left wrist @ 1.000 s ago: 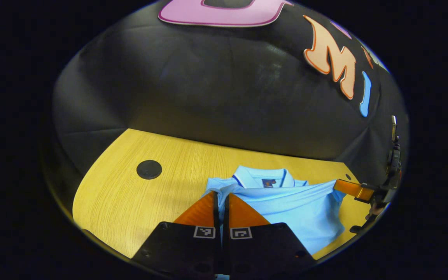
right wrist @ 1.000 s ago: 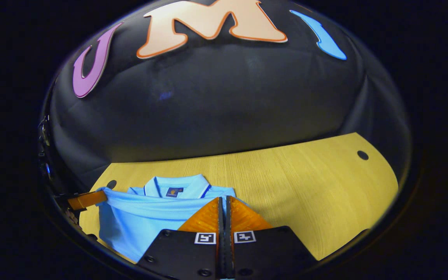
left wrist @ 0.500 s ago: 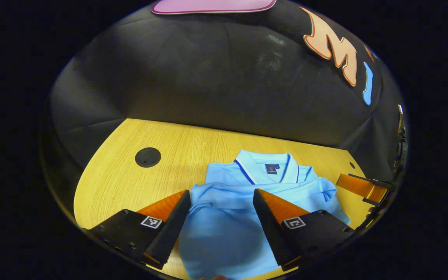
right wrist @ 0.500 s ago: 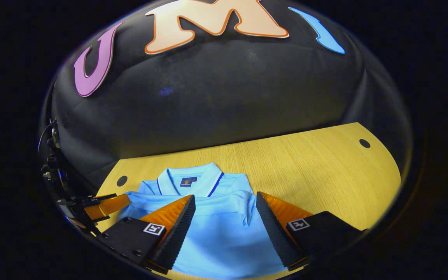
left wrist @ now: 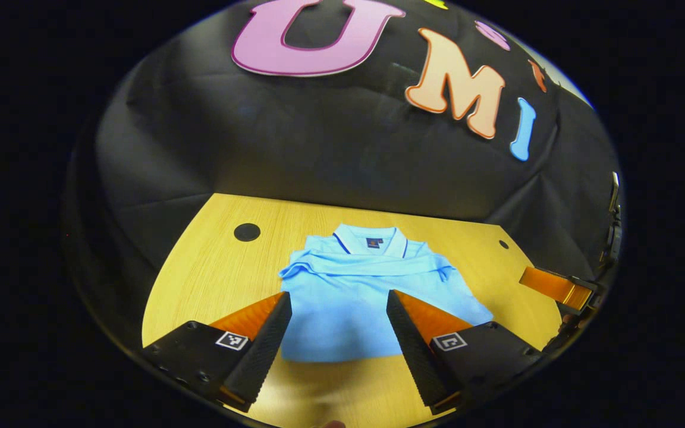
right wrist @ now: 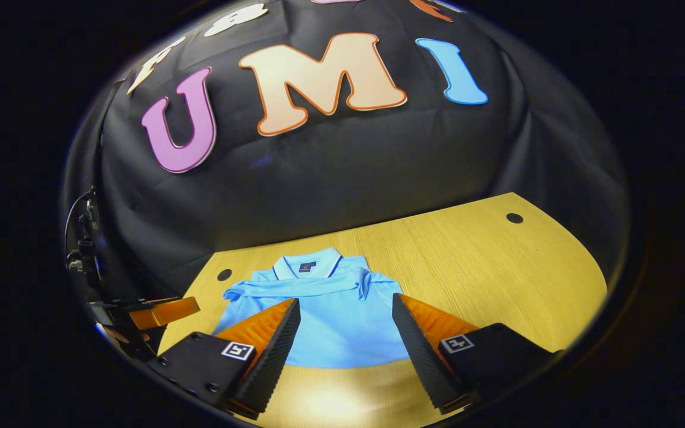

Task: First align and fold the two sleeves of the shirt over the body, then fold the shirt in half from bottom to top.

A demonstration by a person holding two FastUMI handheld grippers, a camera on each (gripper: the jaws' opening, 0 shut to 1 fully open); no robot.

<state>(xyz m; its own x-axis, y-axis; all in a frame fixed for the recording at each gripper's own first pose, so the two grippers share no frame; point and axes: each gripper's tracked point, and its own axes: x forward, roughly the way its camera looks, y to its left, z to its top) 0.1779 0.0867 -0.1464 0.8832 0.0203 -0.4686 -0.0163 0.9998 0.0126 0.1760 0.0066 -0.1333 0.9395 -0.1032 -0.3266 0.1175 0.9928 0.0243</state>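
A light blue polo shirt (left wrist: 372, 297) (right wrist: 330, 315) lies folded on the wooden table (left wrist: 223, 279), collar at the far end and the doubled lower half over the body. My left gripper (left wrist: 339, 297) is open, its fingers spread just above the shirt's near edge and holding nothing. My right gripper (right wrist: 345, 303) is open too, hovering over the near fold with nothing between its fingers. In the left gripper view the right gripper shows as a finger (left wrist: 553, 287) at the right. In the right gripper view the left gripper shows as a finger (right wrist: 164, 312) at the left.
The table (right wrist: 485, 267) has a round black grommet (left wrist: 247, 232) left of the collar and small holes (left wrist: 503, 244) (right wrist: 514, 218) near its far corners. Bare wood stretches to the right of the shirt. The booth's black cloth wall stands behind the table.
Both grippers let go of the shirt's hem, opened, and drew back toward the near edge. The shirt now lies flat, folded in half.
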